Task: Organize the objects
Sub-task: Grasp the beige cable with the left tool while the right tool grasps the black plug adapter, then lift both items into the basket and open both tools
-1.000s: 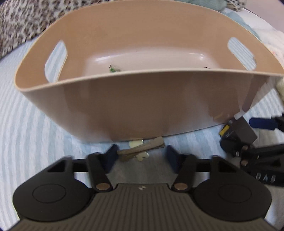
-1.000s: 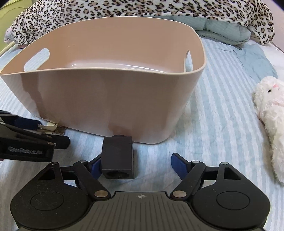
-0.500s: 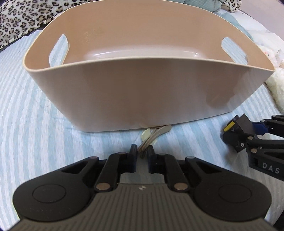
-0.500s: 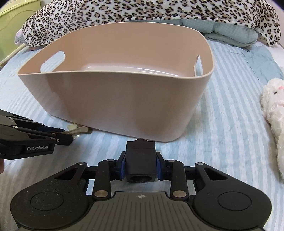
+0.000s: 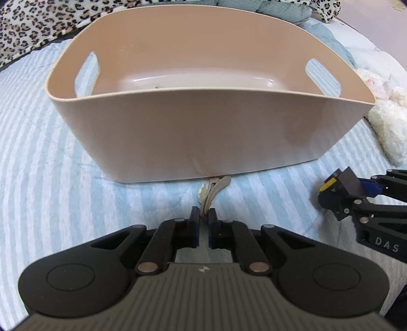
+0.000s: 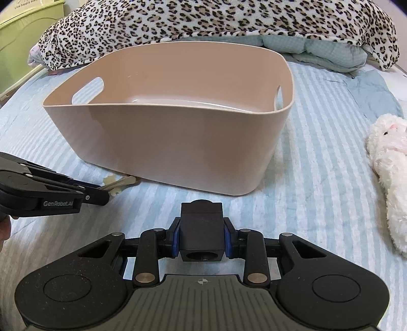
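A beige plastic basket [image 5: 203,132] with two handle slots stands on the striped bedspread; it also shows in the right wrist view [image 6: 178,142]. My left gripper [image 5: 202,219] is shut on the near end of a beige hair clip [image 5: 213,189] that reaches toward the basket's foot; it also shows in the right wrist view [image 6: 117,183]. My right gripper [image 6: 201,236] is shut on a black cube-shaped block [image 6: 201,229] with a round hole, held in front of the basket. The block shows a yellow patch in the left wrist view [image 5: 340,182].
A white plush rabbit [image 6: 389,163] lies to the right of the basket. A leopard-print blanket [image 6: 203,20] and a teal quilt [image 6: 318,51] are piled behind it. A green box [image 6: 20,38] stands at the far left.
Both grippers went from open to shut, the left on the hair clip and the right on the black block. Both have drawn back from the basket and risen a little.
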